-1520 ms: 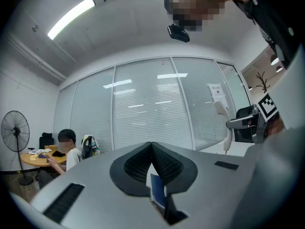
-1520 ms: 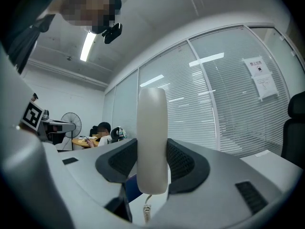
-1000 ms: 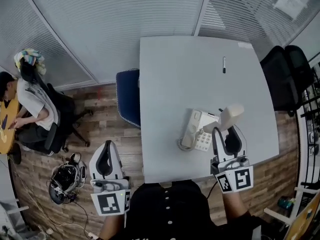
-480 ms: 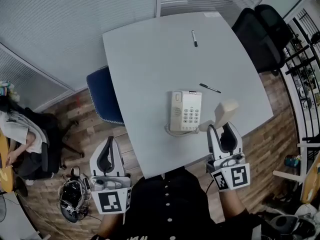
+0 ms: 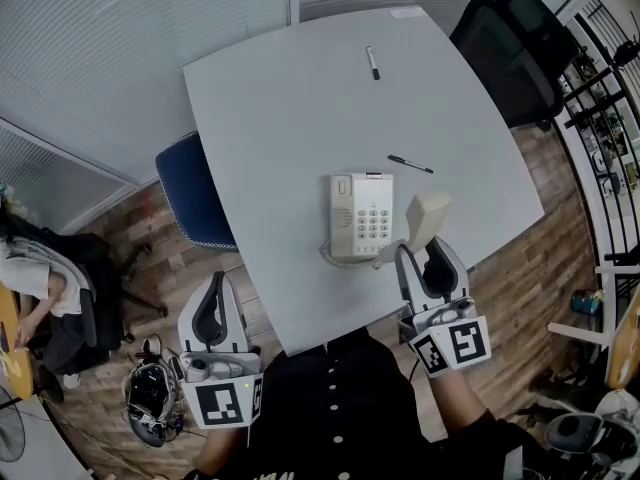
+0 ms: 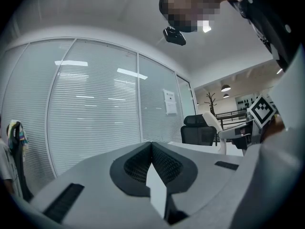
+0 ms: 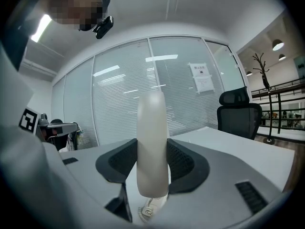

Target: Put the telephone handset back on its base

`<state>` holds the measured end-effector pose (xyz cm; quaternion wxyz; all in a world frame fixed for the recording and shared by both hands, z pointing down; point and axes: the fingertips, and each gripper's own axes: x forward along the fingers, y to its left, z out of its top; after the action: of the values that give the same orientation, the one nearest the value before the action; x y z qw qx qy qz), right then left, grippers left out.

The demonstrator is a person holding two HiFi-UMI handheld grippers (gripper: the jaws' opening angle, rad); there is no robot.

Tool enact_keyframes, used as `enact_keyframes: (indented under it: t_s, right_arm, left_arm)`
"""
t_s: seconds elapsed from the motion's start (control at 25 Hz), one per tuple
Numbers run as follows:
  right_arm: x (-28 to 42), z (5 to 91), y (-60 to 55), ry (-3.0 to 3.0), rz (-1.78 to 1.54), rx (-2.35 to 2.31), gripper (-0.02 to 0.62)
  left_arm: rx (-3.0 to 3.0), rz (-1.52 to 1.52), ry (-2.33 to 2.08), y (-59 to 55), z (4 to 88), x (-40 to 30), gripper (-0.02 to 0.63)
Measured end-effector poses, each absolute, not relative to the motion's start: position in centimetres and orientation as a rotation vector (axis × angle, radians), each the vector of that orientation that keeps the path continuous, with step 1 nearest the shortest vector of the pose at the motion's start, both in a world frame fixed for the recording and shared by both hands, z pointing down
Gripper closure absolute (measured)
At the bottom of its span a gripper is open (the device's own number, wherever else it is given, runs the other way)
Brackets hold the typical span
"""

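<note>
Now | right tongs clamp handset | left tongs closed | handset seemingly beside base

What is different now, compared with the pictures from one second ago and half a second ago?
Mainly the head view swung: the table and phone base now sit further left and squarer. The right hand-held gripper followed, still clamping the handset just right of the base, not on it. A second pen now shows fully. Nothing was let go; the left hand-held gripper stays shut, empty, off the table.
</note>
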<state>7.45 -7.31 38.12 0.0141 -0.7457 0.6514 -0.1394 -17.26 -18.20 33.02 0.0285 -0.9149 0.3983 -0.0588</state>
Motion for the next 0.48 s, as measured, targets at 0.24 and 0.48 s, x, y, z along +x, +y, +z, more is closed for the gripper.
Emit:
enact_keyframes:
  t_s: [0.24,0.48]
  right_arm:
    - [7.5,41.1,-8.3,2.020,-0.560,-2.299,0.387]
    - [7.2,45.2,-9.3,1.985,-0.718,-2.268,0.387]
  left_arm:
    - [-2.835,-0.253,1.235,-18.0,34.2,-16.7,0.592]
    - [-2.851,-0.334,1.240,-17.9,35.9,-16.3,0.592]
